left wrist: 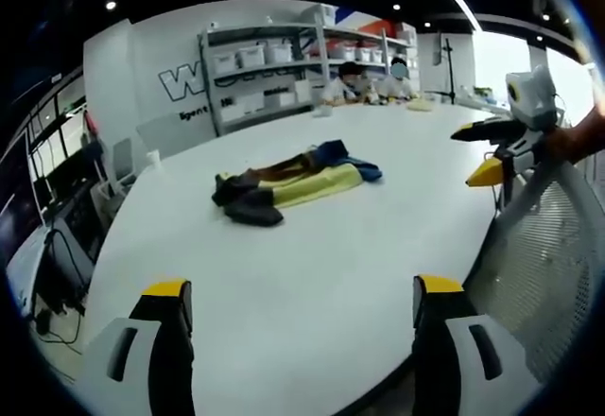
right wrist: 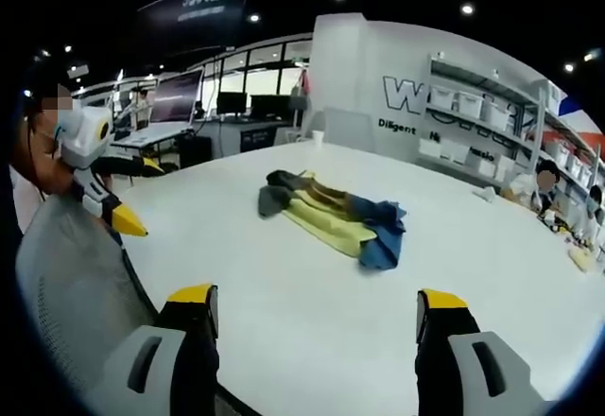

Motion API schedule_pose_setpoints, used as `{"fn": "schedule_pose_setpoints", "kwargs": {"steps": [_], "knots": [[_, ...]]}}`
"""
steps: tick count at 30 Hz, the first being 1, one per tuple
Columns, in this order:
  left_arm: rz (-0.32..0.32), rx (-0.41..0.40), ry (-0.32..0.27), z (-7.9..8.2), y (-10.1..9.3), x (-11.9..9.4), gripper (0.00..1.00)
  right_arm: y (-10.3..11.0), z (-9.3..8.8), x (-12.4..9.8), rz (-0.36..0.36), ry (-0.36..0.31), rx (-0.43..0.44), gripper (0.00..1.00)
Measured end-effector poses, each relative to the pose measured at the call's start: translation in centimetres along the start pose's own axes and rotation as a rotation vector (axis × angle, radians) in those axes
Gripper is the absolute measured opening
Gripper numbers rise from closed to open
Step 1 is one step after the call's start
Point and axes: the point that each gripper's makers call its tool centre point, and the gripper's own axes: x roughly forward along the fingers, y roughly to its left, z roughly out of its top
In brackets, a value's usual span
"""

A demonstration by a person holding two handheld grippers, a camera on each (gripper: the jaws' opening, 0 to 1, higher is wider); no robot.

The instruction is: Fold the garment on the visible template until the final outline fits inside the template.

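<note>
The crumpled garment (left wrist: 295,184) of yellow, blue, brown and dark grey lies near the middle of the white desk (left wrist: 312,284), at 12 o'clock from both grippers. The left gripper (left wrist: 301,304) and right gripper (right wrist: 315,310) hover with jaws released, holding nothing, well apart from it.

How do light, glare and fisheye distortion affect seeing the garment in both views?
Left gripper view: even ceiling light, the table bows strongly, a bright window washes out the upper right, and the garment is soft but readable. Right gripper view: the garment is clearer, with faint sheen on the table.
</note>
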Motion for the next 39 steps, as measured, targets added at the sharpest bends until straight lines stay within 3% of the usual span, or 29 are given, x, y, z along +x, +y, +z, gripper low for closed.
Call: {"fn": "schedule_pose_setpoints", "kwargs": {"steps": [9, 24, 30, 39], "knots": [[0.013, 0.003, -0.010, 0.2, 0.4, -0.2, 0.96, 0.5, 0.8, 0.0, 0.023, -0.031, 0.009, 0.83], [0.002, 0.004, 0.039, -0.6, 0.1, 0.0, 0.96, 0.4, 0.7, 0.1, 0.029, -0.022, 0.030, 0.82], [-0.001, 0.065, 0.060, -0.6, 0.1, 0.2, 0.99, 0.1, 1.0, 0.2, 0.031, -0.009, 0.033, 0.82], [-0.044, 0.074, 0.095, -0.3, 0.7, 0.7, 0.99, 0.2, 2.0, 0.4, 0.052, 0.006, -0.056, 0.76]]}}
